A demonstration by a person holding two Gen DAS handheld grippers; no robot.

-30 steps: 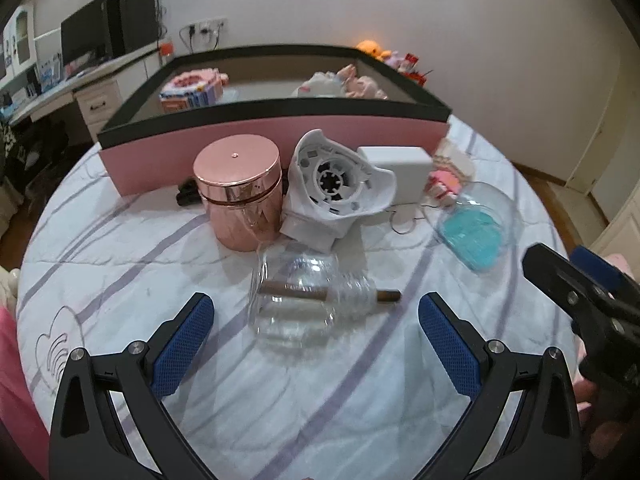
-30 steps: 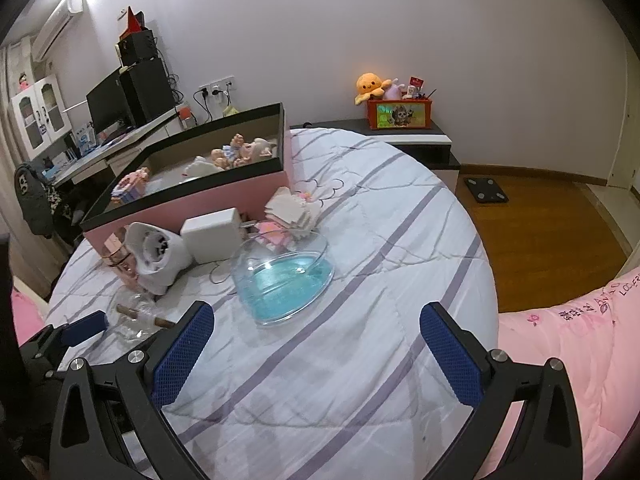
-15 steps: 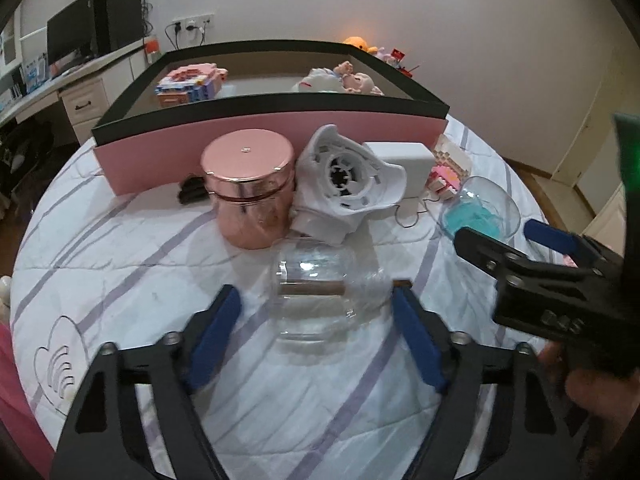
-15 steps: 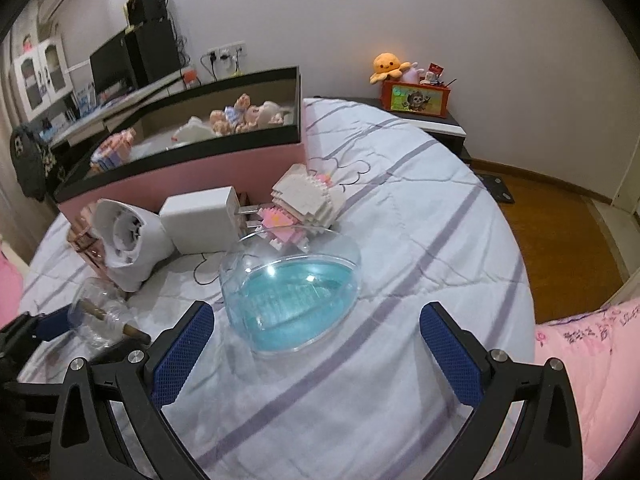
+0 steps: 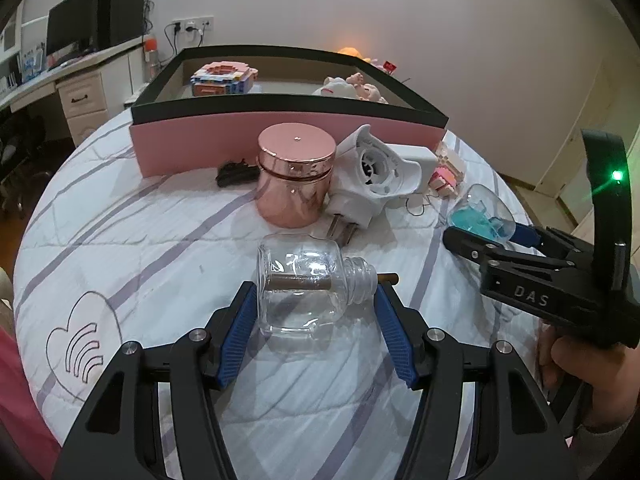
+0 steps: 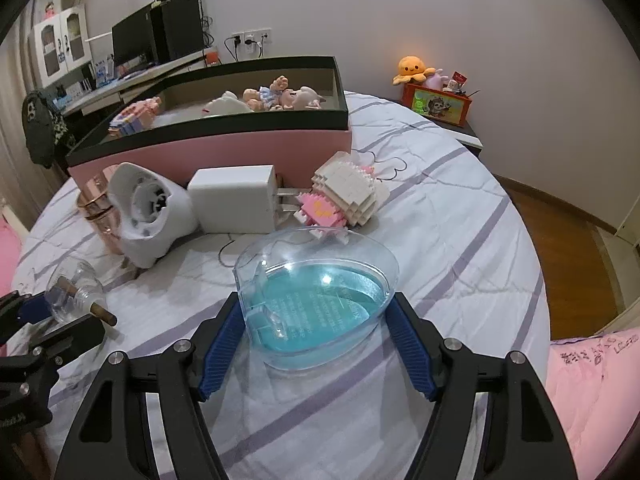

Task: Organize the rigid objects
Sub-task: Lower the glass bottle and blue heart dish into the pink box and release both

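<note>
Left claw [image 5: 316, 312] has just been closing around the bottle [image 5: 306, 288], which lies on its side on the bed [image 5: 132, 240] with a brown stick through its neck; the left blue pad touches the bottle's base, while the right pad sits at the neck's mouth, and I cannot tell whether it presses there. Right claw [image 6: 318, 328] has also just been closing, its pads now at either side of the heart dish [image 6: 316, 296], a clear dish with a blue bottom lying flat on the bed; whether the pads already pinch it I cannot tell. In the left view a hand [image 5: 580, 376] holds the right claw's handle, and that claw's tips reach the dish at the right edge.

Just behind the bottle stand a rose-gold jar [image 5: 296, 180] and a white plug [image 5: 372, 180], touching each other. Beside the plug lies a white charger [image 6: 236, 198], and next to that a pink-and-white block toy [image 6: 344, 196], just behind the dish. A small black thing [image 5: 236, 172] lies left of the jar. Behind them all sits a pink box [image 6: 240, 144] with a black rim, holding dolls [image 6: 280, 96] and another block toy [image 5: 222, 80]
</note>
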